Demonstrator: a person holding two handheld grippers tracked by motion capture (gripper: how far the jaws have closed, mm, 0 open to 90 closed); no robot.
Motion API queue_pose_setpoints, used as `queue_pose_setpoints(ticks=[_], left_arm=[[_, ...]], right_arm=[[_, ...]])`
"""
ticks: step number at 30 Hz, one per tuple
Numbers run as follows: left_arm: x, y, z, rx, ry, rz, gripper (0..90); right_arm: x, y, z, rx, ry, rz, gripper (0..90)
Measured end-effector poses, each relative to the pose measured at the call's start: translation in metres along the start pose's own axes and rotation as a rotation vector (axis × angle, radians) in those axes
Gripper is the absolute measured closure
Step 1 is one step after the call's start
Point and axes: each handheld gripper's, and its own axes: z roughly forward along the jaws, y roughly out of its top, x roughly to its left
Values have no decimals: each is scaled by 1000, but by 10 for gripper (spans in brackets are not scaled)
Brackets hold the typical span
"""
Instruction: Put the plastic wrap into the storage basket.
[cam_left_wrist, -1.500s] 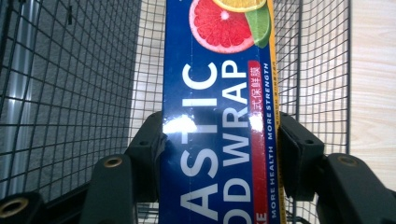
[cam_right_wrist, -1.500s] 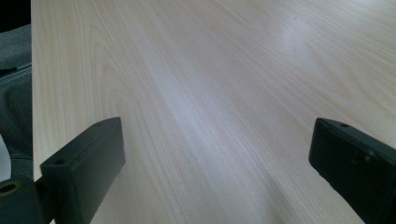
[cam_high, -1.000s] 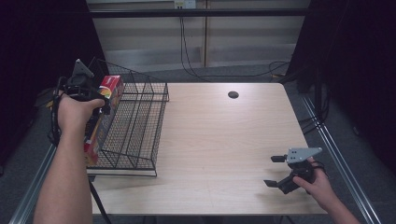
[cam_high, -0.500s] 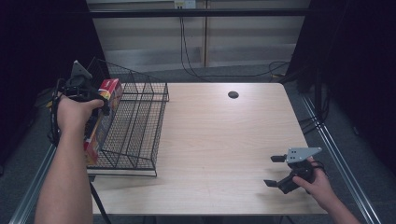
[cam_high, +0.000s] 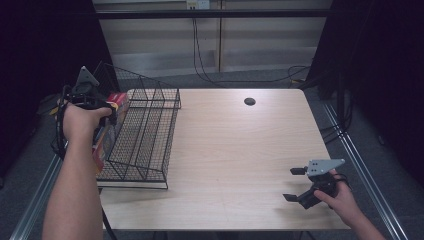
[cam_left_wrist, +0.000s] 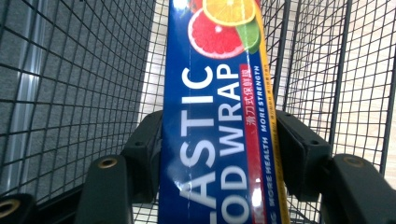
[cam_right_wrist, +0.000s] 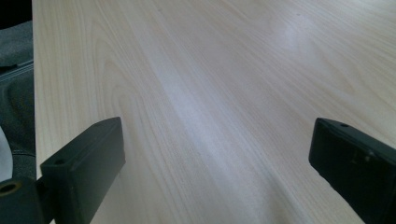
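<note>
My left gripper (cam_left_wrist: 219, 154) clamped on a plastic food wrap box (cam_left_wrist: 219, 116) inside the wire basket (cam_high: 145, 135) — far left, my right gripper (cam_high: 296, 184) spread wide, near right over bare table (cam_right_wrist: 210, 93).

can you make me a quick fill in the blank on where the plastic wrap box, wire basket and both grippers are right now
1. The left gripper is shut on the ____ box.
2. That box is held inside the wire ____.
3. The right gripper hovers over the table with its jaws ____.
4. The basket stands at the table's ____ edge.

Missing words: plastic wrap; basket; open; left
</note>
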Motion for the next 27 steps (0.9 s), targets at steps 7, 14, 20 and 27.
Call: queue_pose_setpoints(ticks=[7, 14, 20, 27], left_arm=[[-16, 5, -23, -60, -75, 31, 329], [-44, 4, -33, -81, -143, 93, 304], [-63, 1, -33, -108, -191, 131, 260], [-84, -5, -31, -120, -234, 209, 217]], right_arm=[[0, 0, -2, -7, -3, 2, 32], [0, 0, -3, -15, -7, -2, 32], [0, 0, -5, -19, -11, 0, 32], [0, 1, -4, -19, -8, 4, 32]])
